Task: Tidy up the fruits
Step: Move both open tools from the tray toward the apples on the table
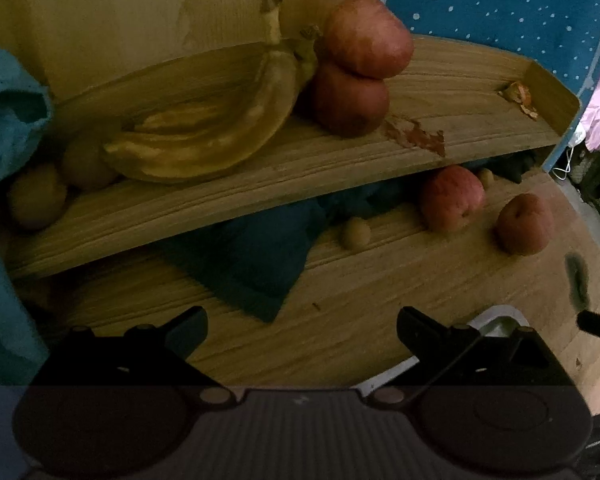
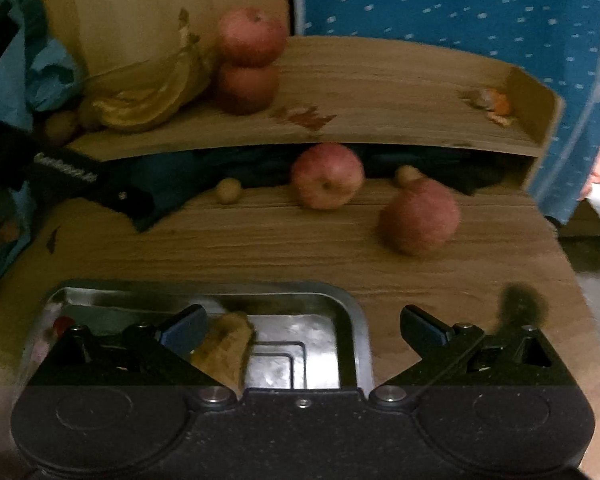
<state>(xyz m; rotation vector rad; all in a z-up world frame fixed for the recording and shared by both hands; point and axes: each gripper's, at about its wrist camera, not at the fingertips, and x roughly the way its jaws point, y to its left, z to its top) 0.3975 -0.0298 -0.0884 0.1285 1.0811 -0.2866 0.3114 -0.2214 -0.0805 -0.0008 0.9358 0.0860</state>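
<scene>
Fruits lay scattered over two wooden levels, and neither gripper held any of them. The right gripper [image 2: 302, 326] hovered with its jaws spread wide and nothing between them, above a metal tray [image 2: 352, 320] at the near edge of the table [image 2: 260, 248]; a brownish piece of fruit or peel [image 2: 224, 348] lay in the tray beside the left finger, too blurred to name. The left gripper [image 1: 302, 330] was likewise released and empty, low over the table. Beyond them two red apples [image 2: 327, 176] sat loose on the table, well apart from the tray, with two small brown fruits [image 2: 228, 191] near the shelf's front edge. On the raised shelf [image 1: 480, 92] two more apples were stacked one on the other [image 1: 360, 68], touching a bunch of bananas [image 1: 220, 136], with small brown fruits [image 1: 36, 196] at its left end. The tray probably served as the collecting place, which would explain the right gripper's position over it. A dark cloth [image 1: 260, 256] lay under the shelf. Pale lettering showed on a black object [image 2: 66, 170] at the left, but it was too blurred to read.
</scene>
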